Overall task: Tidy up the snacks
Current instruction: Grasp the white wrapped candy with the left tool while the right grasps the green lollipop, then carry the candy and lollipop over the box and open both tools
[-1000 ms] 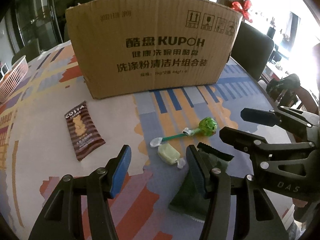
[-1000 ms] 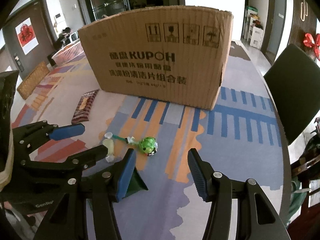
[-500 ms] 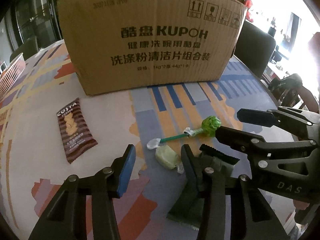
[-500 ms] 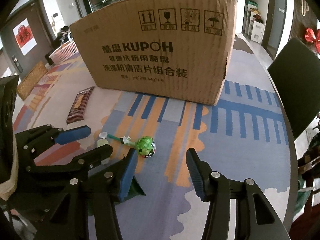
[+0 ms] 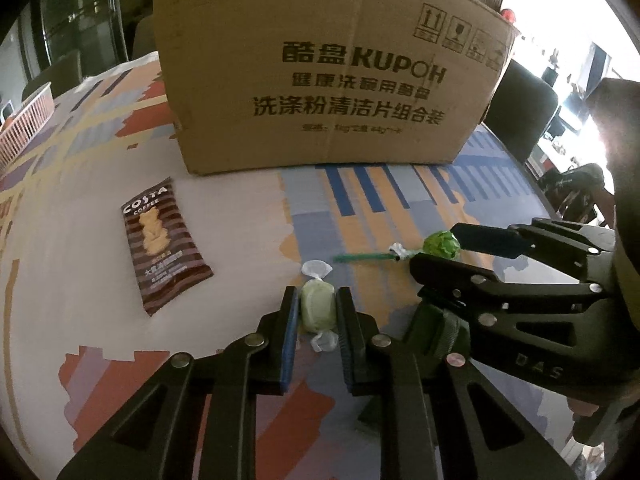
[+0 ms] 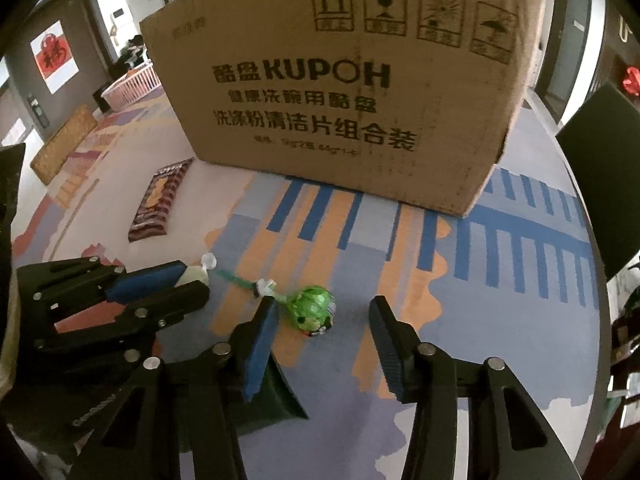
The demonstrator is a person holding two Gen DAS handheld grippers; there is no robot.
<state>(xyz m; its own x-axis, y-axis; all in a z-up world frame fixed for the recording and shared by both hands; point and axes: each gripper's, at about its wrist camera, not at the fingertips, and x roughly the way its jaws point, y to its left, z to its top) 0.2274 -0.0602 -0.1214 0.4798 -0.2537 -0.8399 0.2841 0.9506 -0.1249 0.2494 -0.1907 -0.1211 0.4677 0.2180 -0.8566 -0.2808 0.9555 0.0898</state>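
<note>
Two grabs ran together: your left gripper [image 5: 317, 312] had just closed onto the pale green candy [image 5: 317, 307] at lower centre; your right gripper [image 6: 322, 330], narrowing but apart, straddled the lollipop [image 6: 312, 309]. Should've centred before squeezing.

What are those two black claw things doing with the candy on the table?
A person holds a gripper in each hand and is tidying snacks. The left gripper has just closed on the pale green wrapped candy. The right gripper is open around the green lollipop, its jaws closing in but not yet touching it. A brown Costa cookie packet lies untouched on the table, in front of the big cardboard box.
</note>
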